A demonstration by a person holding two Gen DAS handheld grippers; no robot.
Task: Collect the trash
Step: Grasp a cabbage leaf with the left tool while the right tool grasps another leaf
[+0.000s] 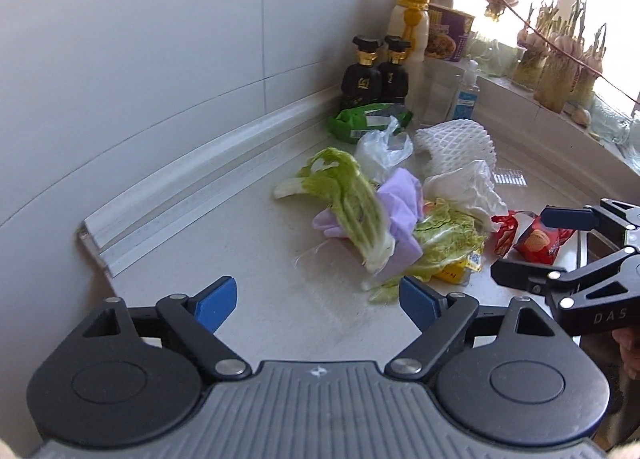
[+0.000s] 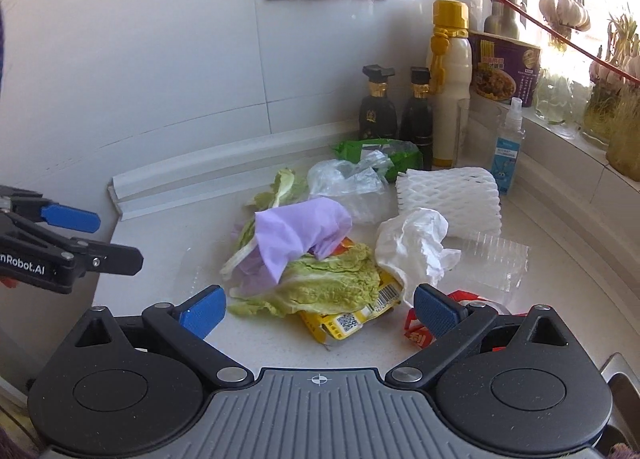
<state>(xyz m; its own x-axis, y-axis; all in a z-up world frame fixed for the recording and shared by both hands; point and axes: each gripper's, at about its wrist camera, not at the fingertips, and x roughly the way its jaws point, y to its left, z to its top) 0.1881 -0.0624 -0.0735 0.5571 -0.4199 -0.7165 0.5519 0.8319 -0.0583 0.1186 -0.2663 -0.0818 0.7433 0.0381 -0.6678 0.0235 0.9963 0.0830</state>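
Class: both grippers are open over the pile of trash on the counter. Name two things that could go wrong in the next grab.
1. The purple glove lies draped over the cabbage leaves; pinching it with the right gripper may drag leaves and the yellow wrapper along.
2. The two dark bottles stand right behind the green packet; the left gripper reaching there could topple them.

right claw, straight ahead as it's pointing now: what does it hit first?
Most likely the yellow wrapper, lying just past the open right claw between its fingertips, with the cabbage leaf draped over it right behind. Depth is unclear in this fisheye view.
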